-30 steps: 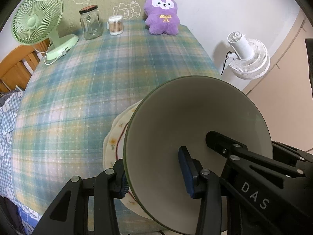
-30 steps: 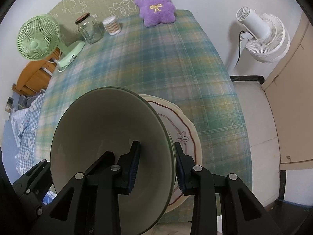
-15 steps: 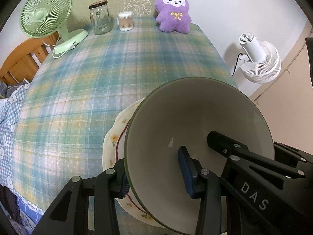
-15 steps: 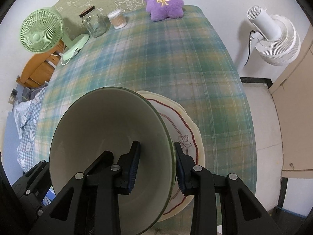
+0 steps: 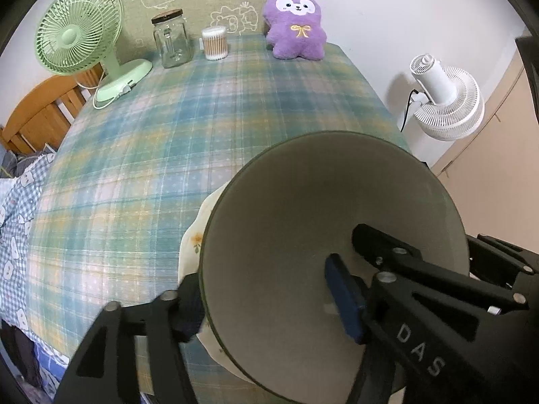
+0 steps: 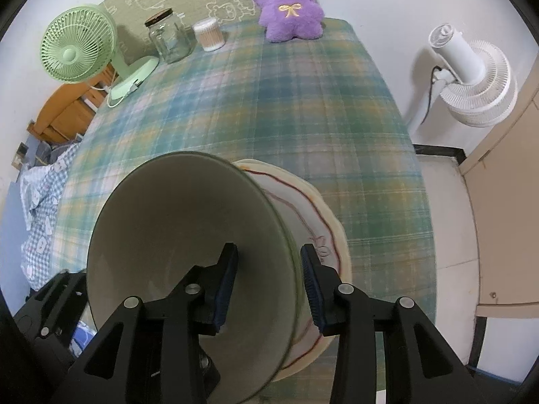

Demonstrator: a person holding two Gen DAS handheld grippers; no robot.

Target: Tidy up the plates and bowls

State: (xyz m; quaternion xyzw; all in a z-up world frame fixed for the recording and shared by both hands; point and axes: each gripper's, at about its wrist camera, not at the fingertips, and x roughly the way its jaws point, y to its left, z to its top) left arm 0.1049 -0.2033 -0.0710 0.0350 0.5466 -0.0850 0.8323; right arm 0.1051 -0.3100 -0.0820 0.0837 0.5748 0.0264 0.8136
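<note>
So the big green-rimmed bowl [image 6: 188, 256] looks to be sitting on the floral plate [image 6: 320, 232] near the front edge of the counter [image 5: 168, 141], so that stack looks basically done. Both grippers straddle its rim, one on each side: the left gripper [image 5: 266, 296] is opening and its fingers are already well apart, clear of the wall, and the right gripper [image 6: 267, 282] is opening too with gaps showing. What's left is backing both out. Far end has a green fan [image 5: 81, 47], glass jar [image 5: 171, 42], cotton swabs [image 5: 214, 43] and purple plush [image 5: 296, 23], none in the way.
</note>
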